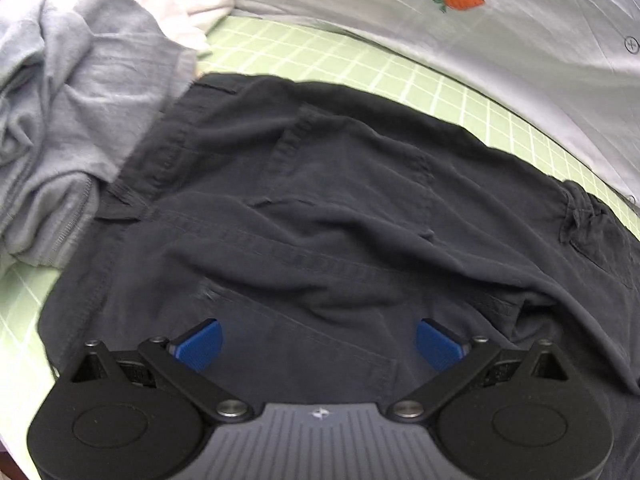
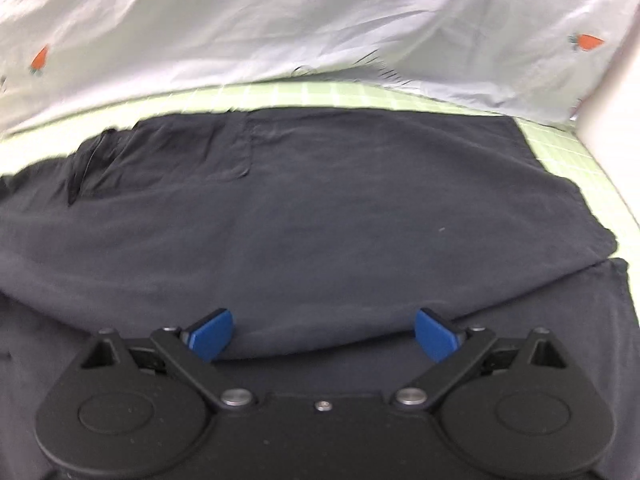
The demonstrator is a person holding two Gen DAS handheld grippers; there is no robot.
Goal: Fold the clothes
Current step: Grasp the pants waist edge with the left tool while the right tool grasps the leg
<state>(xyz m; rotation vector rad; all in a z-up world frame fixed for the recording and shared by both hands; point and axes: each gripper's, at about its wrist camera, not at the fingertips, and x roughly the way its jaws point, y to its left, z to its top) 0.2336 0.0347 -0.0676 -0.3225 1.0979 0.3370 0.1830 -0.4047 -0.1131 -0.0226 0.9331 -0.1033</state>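
Dark trousers [image 1: 320,208] lie spread across the green checked sheet [image 1: 320,60], reaching toward its far edge under the pale carrot-print cover [image 1: 480,40]. Grey garment [image 1: 72,120] overlaps their left end. Left gripper [image 1: 319,344] and right gripper [image 2: 324,334] both released, fingers spread over the dark cloth, nothing held.

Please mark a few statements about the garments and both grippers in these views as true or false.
1. The left gripper is open above the dark trousers. True.
2. The right gripper is clamped on a trouser leg. False: its jaws stand wide apart and hold nothing.
3. A grey garment lies crumpled beside the trousers' waistband end. True.
4. The trousers lie on a bare wooden table. False: they lie on a green checked sheet.
5. The pale quilt behind carries carrot motifs. True.
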